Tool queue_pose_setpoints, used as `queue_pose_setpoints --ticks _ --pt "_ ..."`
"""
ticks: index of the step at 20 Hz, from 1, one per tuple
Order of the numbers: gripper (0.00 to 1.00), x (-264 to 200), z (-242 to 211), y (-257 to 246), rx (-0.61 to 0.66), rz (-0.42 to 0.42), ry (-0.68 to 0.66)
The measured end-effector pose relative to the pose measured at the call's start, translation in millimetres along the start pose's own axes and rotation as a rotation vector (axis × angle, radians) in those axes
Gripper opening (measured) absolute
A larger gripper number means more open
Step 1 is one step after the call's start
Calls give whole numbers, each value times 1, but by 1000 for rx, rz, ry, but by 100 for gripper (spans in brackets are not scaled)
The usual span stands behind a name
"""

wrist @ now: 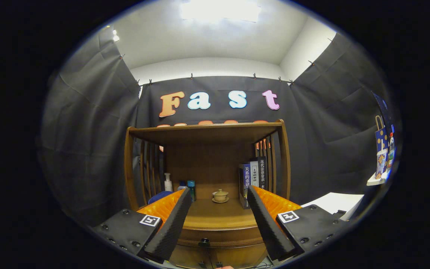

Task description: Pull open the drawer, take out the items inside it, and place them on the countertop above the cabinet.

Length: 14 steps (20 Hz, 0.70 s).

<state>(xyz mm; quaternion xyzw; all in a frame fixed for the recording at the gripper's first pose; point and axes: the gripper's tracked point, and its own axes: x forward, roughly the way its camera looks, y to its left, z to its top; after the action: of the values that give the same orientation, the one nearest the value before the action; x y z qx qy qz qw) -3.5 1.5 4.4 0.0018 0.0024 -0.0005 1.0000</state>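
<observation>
A wooden cabinet stands straight ahead, with a shelf frame rising over its countertop. Below the countertop's rounded front edge is the drawer front, with a small dark knob at its top middle; the drawer looks closed. My gripper is open, its two fingers spread wide and raised in front of the countertop, nothing between them. The knob lies low between the fingers' bases. The drawer's inside is hidden.
On the countertop, at the back, stand a small lidded tea cup on a saucer, a white pump bottle, two small bottles and upright books. A white surface lies to the right; a shelf with a bag hangs further right.
</observation>
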Motion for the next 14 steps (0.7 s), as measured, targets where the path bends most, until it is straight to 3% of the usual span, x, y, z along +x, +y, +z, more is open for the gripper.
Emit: queue_pose_setpoints --ticks 14 --pt "98 -2 1 4 1 8 6"
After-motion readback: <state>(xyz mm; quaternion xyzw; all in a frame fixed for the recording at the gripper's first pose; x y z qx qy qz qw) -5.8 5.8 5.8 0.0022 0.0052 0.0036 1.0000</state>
